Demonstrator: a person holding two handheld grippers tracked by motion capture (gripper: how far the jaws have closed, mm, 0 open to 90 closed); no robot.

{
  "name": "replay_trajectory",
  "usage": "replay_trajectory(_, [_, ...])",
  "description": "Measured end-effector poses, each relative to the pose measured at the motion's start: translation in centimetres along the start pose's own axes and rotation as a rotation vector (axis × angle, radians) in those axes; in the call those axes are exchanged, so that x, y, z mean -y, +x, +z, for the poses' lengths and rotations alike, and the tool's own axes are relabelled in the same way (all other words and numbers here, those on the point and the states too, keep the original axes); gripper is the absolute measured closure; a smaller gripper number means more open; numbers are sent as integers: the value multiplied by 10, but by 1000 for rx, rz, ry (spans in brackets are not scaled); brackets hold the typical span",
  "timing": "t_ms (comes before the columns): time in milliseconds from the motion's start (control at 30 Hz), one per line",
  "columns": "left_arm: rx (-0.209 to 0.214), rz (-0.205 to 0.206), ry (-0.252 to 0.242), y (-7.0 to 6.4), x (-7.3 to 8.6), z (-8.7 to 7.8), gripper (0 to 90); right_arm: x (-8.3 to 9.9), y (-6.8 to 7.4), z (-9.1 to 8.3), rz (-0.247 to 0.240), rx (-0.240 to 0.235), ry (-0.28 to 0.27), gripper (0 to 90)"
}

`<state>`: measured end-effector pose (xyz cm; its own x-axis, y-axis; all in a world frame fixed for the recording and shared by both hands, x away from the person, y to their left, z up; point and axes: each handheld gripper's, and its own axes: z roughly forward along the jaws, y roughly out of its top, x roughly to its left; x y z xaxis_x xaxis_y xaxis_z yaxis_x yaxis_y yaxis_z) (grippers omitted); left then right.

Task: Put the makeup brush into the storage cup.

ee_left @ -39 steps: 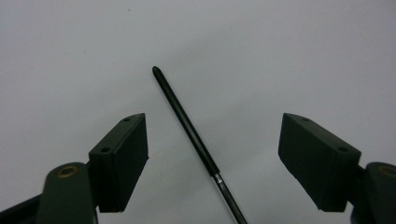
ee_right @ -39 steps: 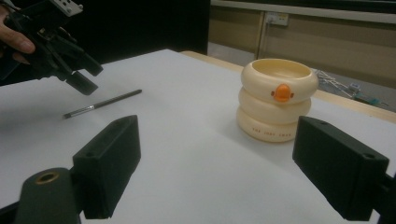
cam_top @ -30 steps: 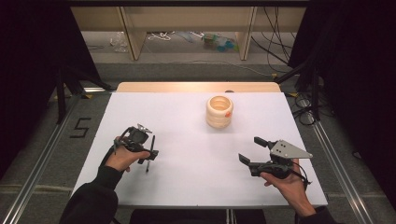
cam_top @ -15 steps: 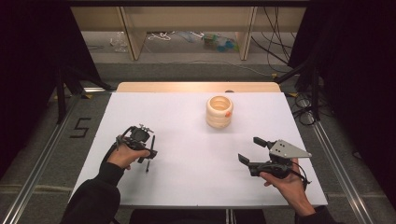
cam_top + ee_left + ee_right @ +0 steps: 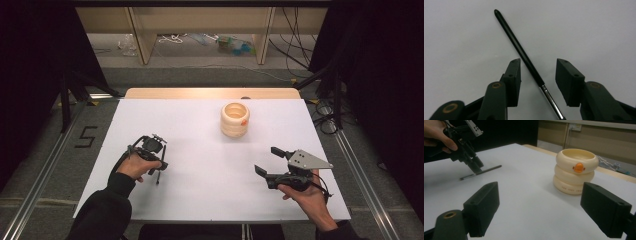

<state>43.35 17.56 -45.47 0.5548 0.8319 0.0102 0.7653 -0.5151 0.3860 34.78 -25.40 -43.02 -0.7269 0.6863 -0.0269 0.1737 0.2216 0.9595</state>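
Note:
A thin black pen (image 5: 517, 46) with a silver end lies on the white table (image 5: 200, 150). My left gripper (image 5: 537, 72) points down over it, open, one jaw on each side of the shaft and neither touching it. In the high view the left gripper (image 5: 159, 162) is at the table's left and the pen (image 5: 158, 176) sticks out below it toward the front edge. A cream cup of stacked rings with an orange beak (image 5: 575, 171) stands at the back middle (image 5: 235, 120). My right gripper (image 5: 266, 160) is open and holds nothing, aimed at the cup from the front right (image 5: 539, 195).
The right gripper view shows the other hand and its gripper (image 5: 466, 145) over the pen (image 5: 480, 172) at far left. A wooden strip (image 5: 210, 93) runs along the table's far edge. Metal rails (image 5: 45, 170) flank the table on the floor.
The left hand and its gripper have shifted slightly right and nearer the front edge over the pen. The right gripper and the cup have stayed put.

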Motion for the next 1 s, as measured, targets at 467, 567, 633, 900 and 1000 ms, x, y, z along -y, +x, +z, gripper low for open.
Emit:
replay_trajectory(467, [7,-25,36,0,-1,6,602,0,1,2,3,-9,-13,167])
replay_trajectory(567, [-5,5,53,3,-2,7,616,0,1,2,3,-11,-12,167])
replay_trajectory(633, [7,-5,51,3,-2,8,624,0,1,1,2,-3,1,167])
replay_trajectory(900, [-3,-2,71,2,-2,11,653,0,1,1,3,-5,1,167])
replay_trajectory(1000, [1,-3,73,2,-2,11,671,0,1,1,1,-9,-6,168])
